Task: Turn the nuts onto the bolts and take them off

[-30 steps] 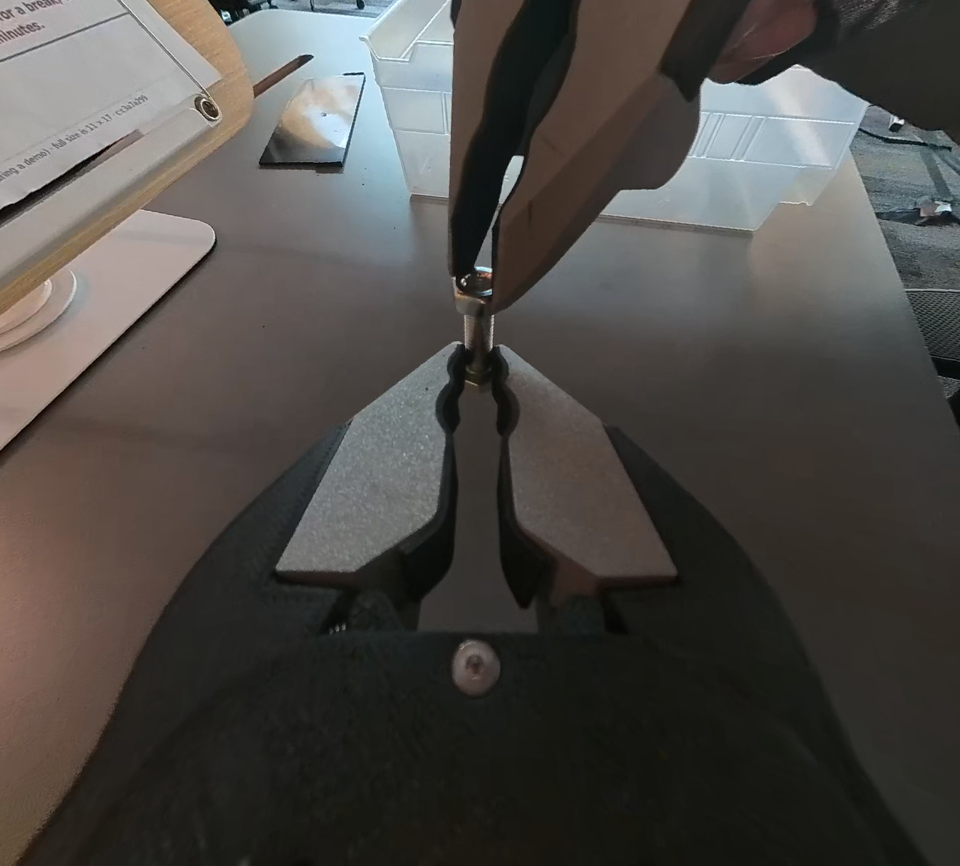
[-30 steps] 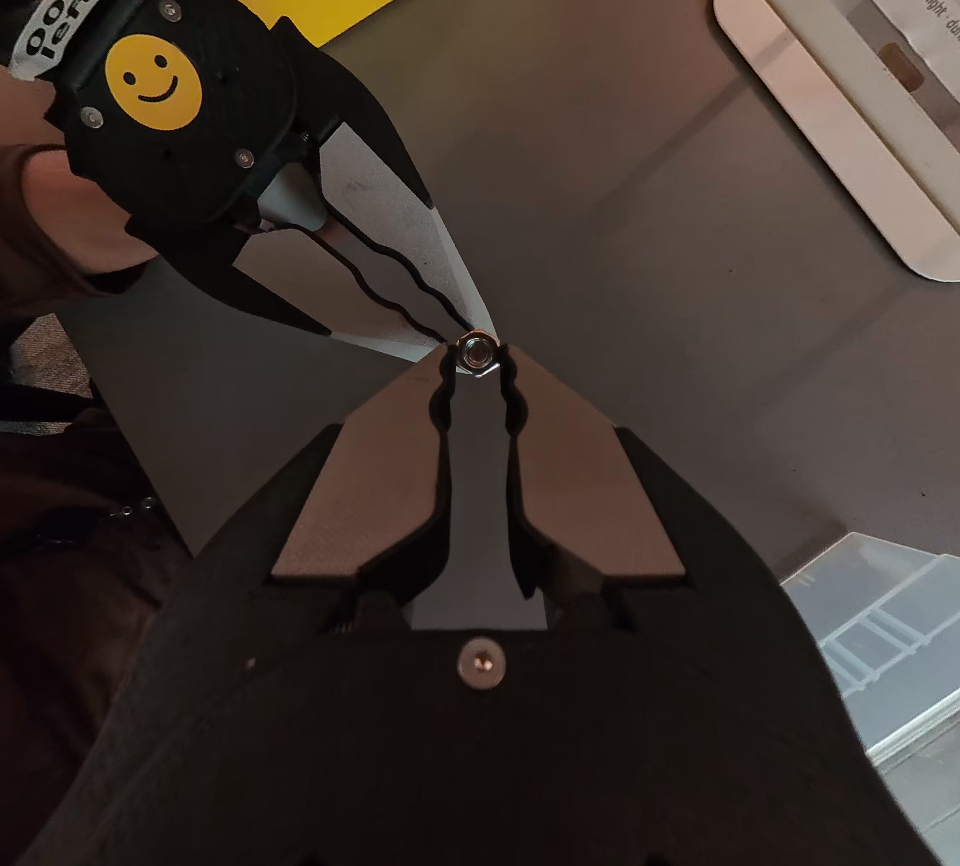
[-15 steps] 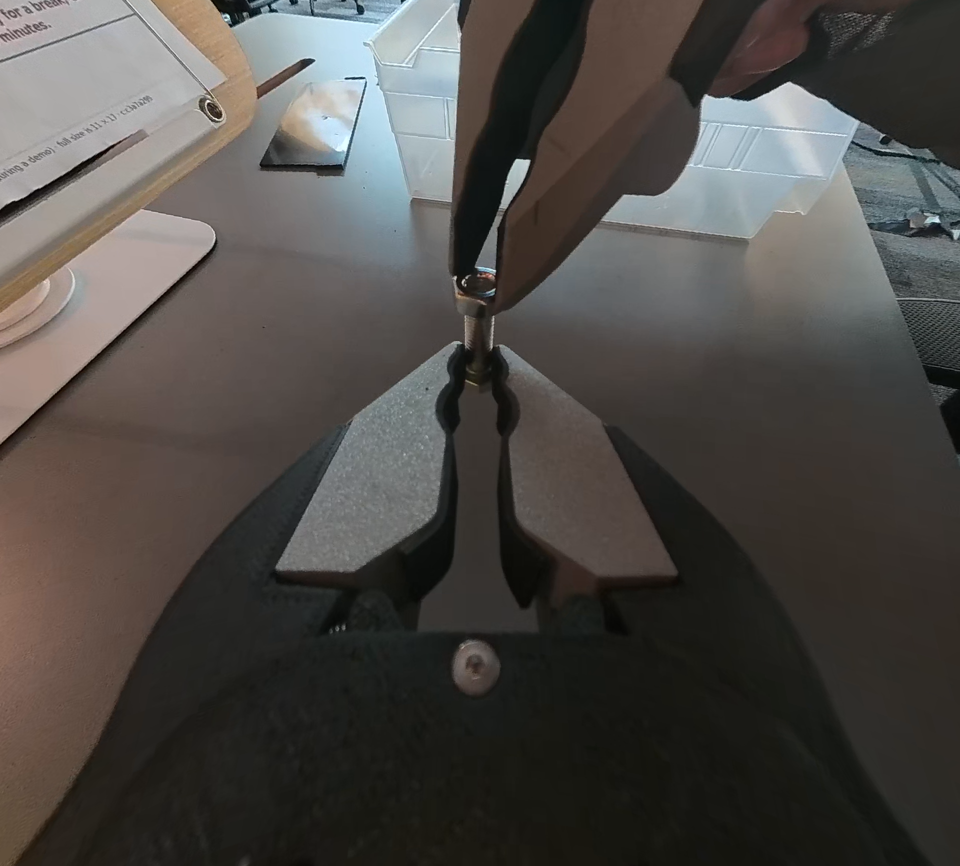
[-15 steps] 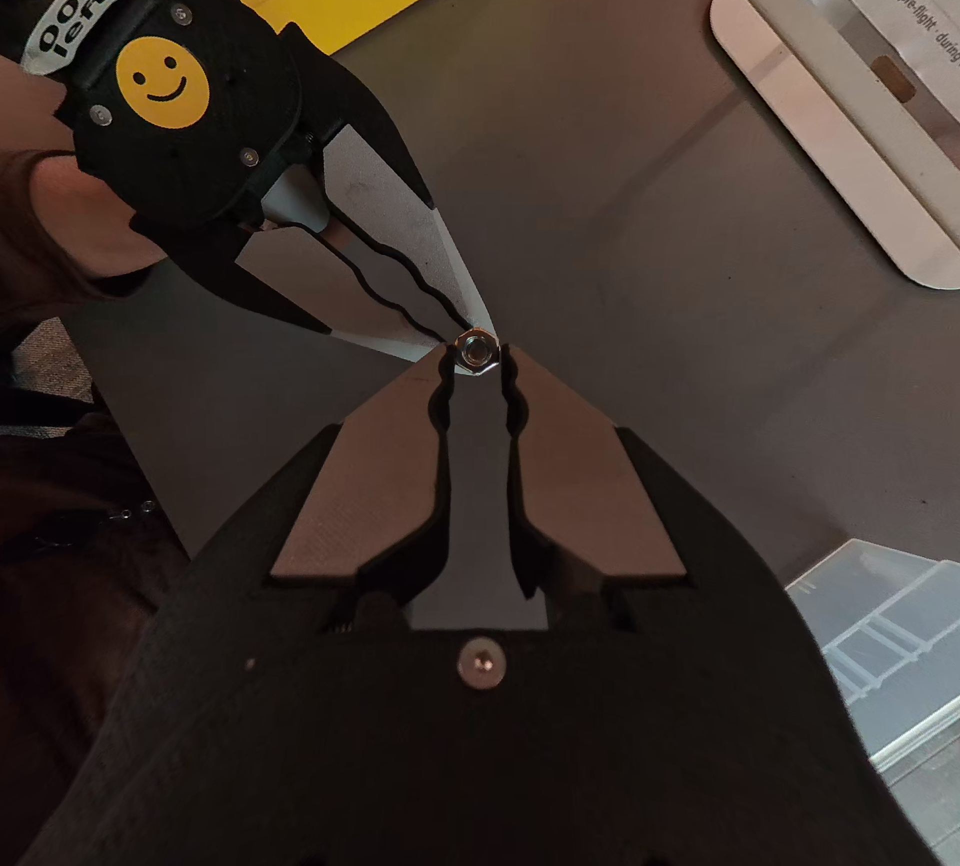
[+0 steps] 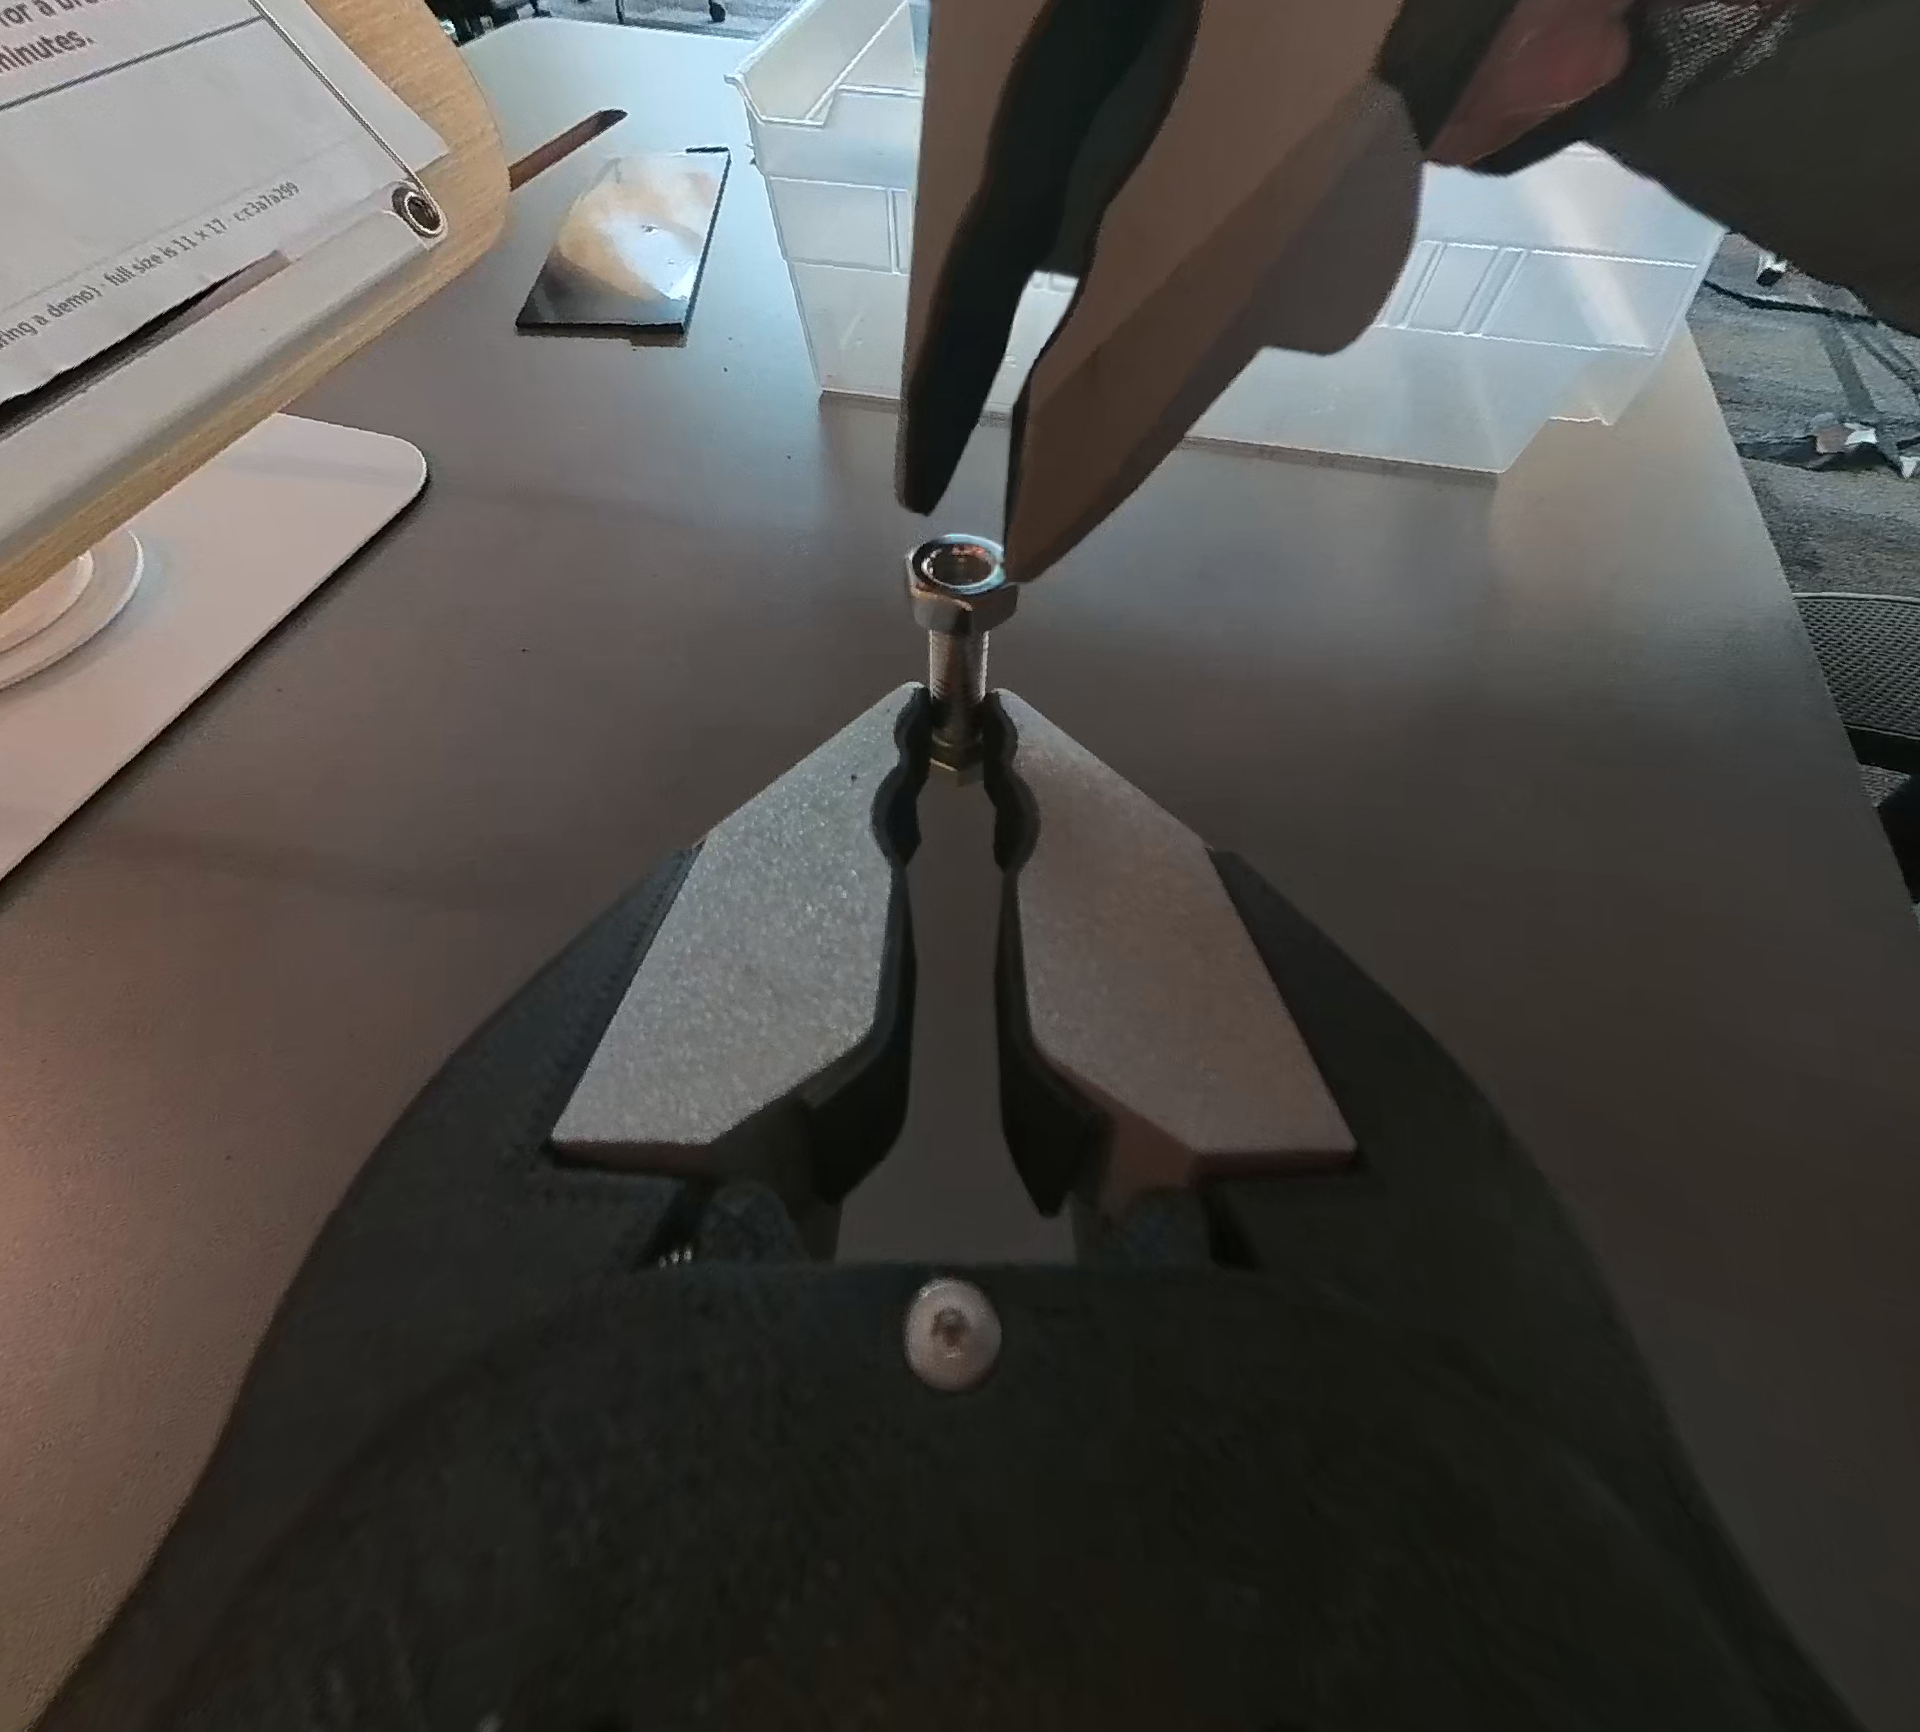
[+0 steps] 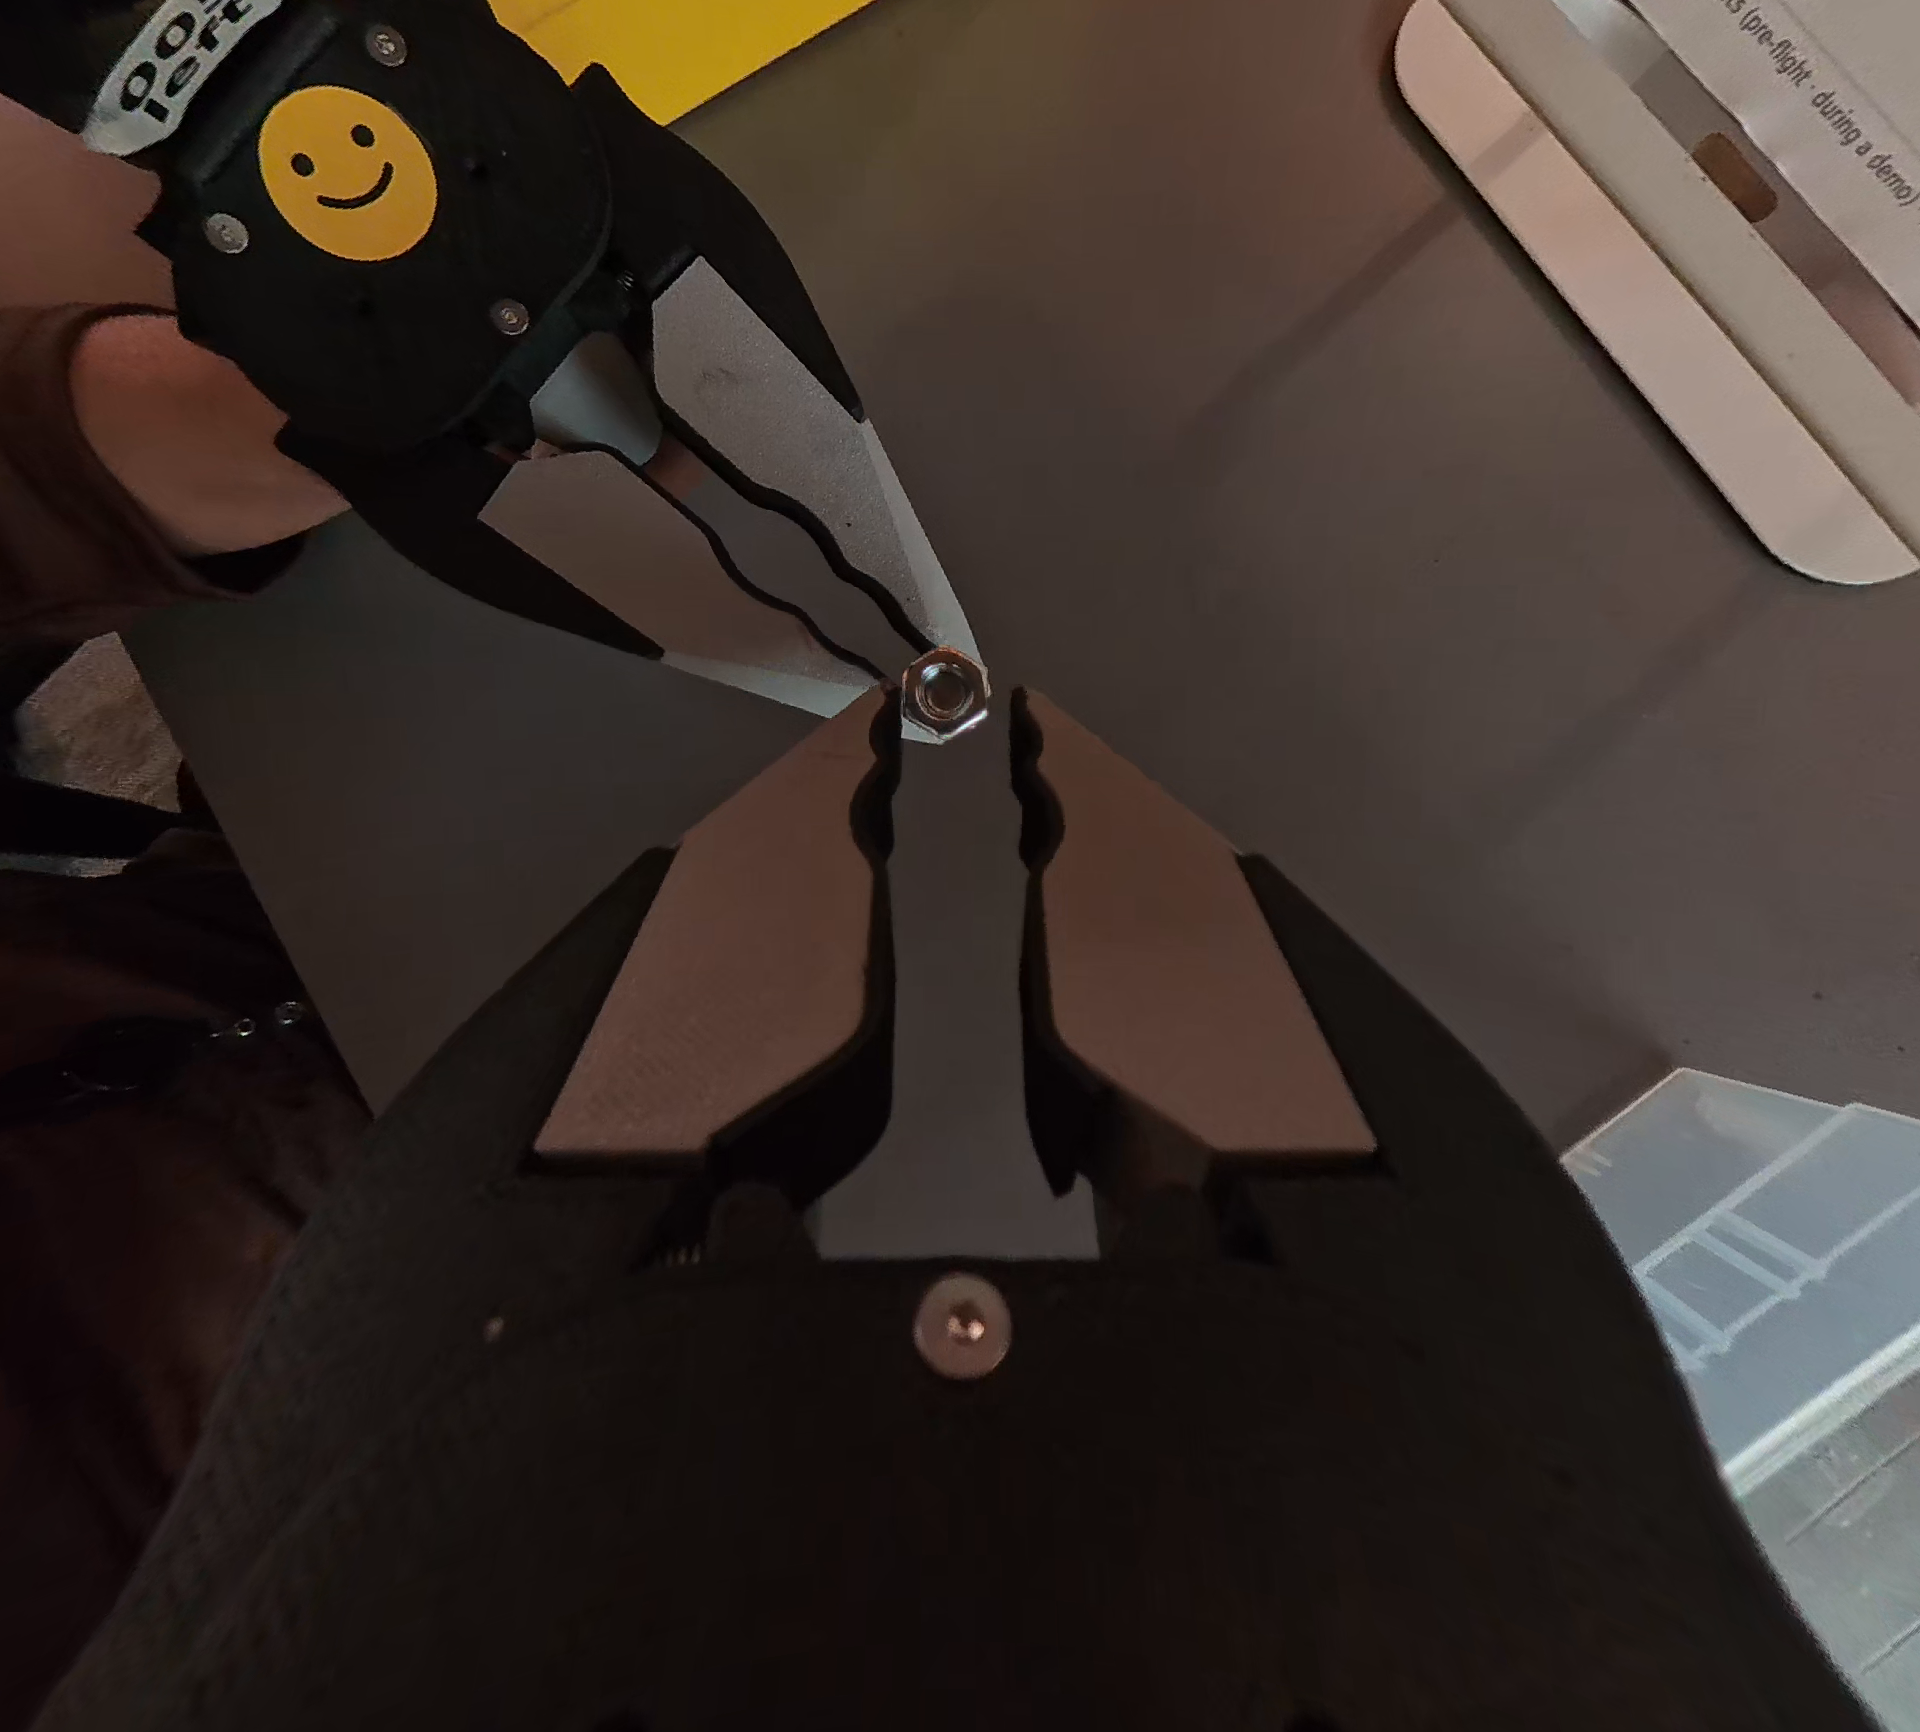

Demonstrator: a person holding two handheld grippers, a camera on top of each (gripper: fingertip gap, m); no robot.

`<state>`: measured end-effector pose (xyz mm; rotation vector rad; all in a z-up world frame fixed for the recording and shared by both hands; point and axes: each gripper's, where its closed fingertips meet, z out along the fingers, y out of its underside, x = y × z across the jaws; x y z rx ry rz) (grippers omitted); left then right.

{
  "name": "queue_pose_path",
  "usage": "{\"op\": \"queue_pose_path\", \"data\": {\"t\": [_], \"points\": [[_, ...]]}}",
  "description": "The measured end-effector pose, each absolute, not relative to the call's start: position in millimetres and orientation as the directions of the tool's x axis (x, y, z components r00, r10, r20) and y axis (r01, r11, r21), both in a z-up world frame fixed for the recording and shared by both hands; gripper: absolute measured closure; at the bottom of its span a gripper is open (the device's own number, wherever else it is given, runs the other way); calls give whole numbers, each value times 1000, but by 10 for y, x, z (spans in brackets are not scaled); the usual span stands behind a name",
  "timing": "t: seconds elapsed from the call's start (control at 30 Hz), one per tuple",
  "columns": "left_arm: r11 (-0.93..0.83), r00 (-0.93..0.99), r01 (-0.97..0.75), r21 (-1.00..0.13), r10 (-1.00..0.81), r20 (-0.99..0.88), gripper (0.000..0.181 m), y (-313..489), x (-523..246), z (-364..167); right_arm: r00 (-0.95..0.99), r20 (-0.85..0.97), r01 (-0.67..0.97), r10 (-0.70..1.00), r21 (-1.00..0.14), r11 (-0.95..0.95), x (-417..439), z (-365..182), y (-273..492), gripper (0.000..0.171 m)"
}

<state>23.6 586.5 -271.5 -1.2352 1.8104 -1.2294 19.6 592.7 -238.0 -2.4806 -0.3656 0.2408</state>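
Sitting on the very top of the upright bolt (image 5: 954,685), the nut (image 5: 958,583) is where we want it, caught on the first threads with most of the shank bare beneath it. We pinch the bolt low, near its head, in the left gripper (image 5: 954,752), whose jaws are closed tight on it so that it stands clear of the dark worktop (image 5: 1403,747) and cannot spin with the nut. Our right gripper (image 6: 951,706) hangs straight over the nut, jaws parted slightly wider than the nut and no longer clamping it; one tip seems to graze a flat. We judge this a release between twists, made so the wrist can reset for another turn. Beyond stand a clear plastic bin (image 5: 831,155), a dark flat plate (image 5: 634,248) and a stand with a sheet (image 5: 187,155).
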Motion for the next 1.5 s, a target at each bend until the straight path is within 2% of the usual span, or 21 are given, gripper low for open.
{"op": "queue_pose_path", "data": {"t": [0.17, 0.4, 0.63, 0.9, 1.5], "points": [[131, -380, -354, -926, -925, 15, 174, 5852, 229, -2716, 933, -70, 228, 354, -648, -727, 213, -2253, 5862, 152], [153, -506, -306, -940, -862, 24, 174, 5623, 142, -2637, 829, -21, 377, 559, -717, -586, 17, -2119, 5558, 149], [210, -614, -247, -946, -789, -15, 173, 5389, 43, -2604, 733, 45, 494, 679, -721, -486, -107, -2118, 5347, 146], [217, -658, -219, -951, -753, -21, 173, 5307, -17, -2571, 692, 76, 521, 718, -741, -424, -183, -2103, 5304, 147], [253, -687, -202, -946, -725, -47, 173, 5226, -61, -2585, 667, 99, 583, 738, -687, -435, -209, -2268, 5324, 152]]}}
